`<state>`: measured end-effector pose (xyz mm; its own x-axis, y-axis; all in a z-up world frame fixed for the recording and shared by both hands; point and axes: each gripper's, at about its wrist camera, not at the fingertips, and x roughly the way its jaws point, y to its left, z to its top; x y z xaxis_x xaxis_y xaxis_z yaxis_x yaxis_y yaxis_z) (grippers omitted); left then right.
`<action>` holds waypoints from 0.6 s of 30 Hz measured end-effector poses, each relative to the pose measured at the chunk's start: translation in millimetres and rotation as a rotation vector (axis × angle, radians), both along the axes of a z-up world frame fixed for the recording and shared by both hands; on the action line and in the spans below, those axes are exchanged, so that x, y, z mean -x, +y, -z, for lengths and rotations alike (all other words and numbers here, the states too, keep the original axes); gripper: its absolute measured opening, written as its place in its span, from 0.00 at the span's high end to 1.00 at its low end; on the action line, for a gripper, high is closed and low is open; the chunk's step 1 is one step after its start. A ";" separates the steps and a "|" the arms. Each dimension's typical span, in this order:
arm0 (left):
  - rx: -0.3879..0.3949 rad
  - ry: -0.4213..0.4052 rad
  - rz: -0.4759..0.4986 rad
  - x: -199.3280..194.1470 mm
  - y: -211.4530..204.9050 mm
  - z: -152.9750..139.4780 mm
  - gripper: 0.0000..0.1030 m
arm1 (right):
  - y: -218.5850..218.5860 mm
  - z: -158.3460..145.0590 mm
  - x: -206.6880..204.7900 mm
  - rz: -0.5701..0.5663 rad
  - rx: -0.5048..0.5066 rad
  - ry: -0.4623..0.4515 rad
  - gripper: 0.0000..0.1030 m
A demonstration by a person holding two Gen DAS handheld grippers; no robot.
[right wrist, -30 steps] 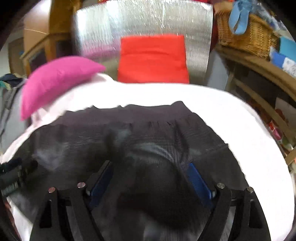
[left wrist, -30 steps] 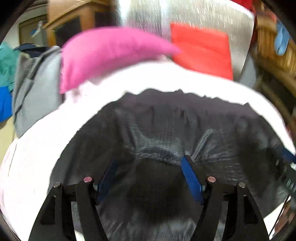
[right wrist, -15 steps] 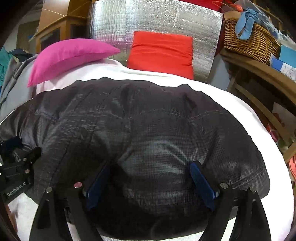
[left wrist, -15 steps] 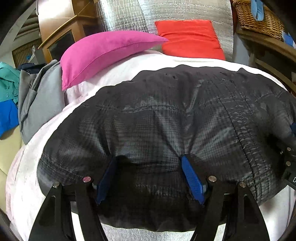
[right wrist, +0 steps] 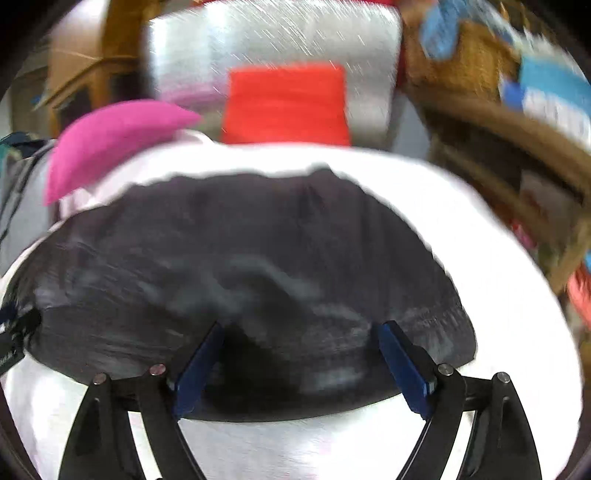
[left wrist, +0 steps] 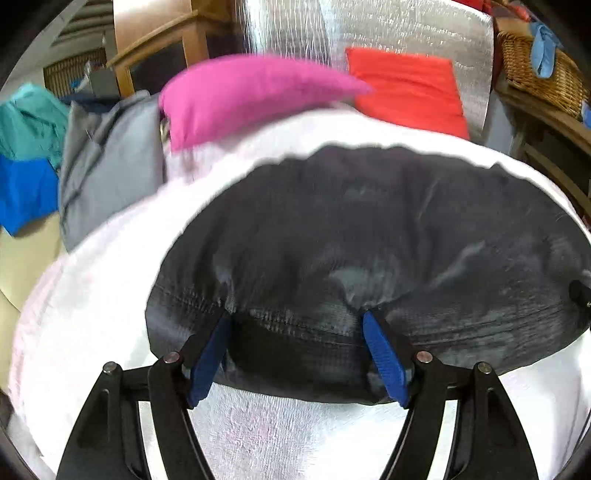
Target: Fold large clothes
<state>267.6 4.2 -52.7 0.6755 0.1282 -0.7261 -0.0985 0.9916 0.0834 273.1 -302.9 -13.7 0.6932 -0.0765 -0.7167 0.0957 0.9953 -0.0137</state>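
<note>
The dark garment [left wrist: 369, 240] lies spread over the white towelling cover [left wrist: 280, 435] of the bed, a thin, slightly glossy fabric with a fine grid weave and stitched seams; blur softens its surface. Its near edge is a rounded, doubled fold. My left gripper [left wrist: 295, 325] has its blue pads wide apart, pressed into that fold, with a thick bunch of cloth between them. My right gripper [right wrist: 301, 336] stands just as wide, the fold bunched between its pads too. Beyond lie a plump pink cushion [left wrist: 243, 99], a flat red cushion [left wrist: 406, 96] and a crinkled silver foil panel [left wrist: 388, 33].
</note>
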 end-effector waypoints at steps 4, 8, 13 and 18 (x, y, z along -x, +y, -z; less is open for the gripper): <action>-0.057 -0.023 0.014 0.5 -7.8 8.2 0.25 | -6.4 11.5 -1.9 -0.006 -0.005 0.006 0.12; -0.068 -0.031 0.019 3.2 -9.0 10.9 0.25 | -11.1 14.0 -7.1 -0.001 -0.021 0.020 0.09; 0.006 -0.027 0.004 18.7 2.4 -20.8 0.25 | -22.4 -7.5 -7.8 0.011 -0.075 0.014 0.11; 0.073 -0.023 -0.100 17.1 44.0 -32.0 0.25 | -51.0 -24.1 2.8 0.081 -0.087 -0.050 0.10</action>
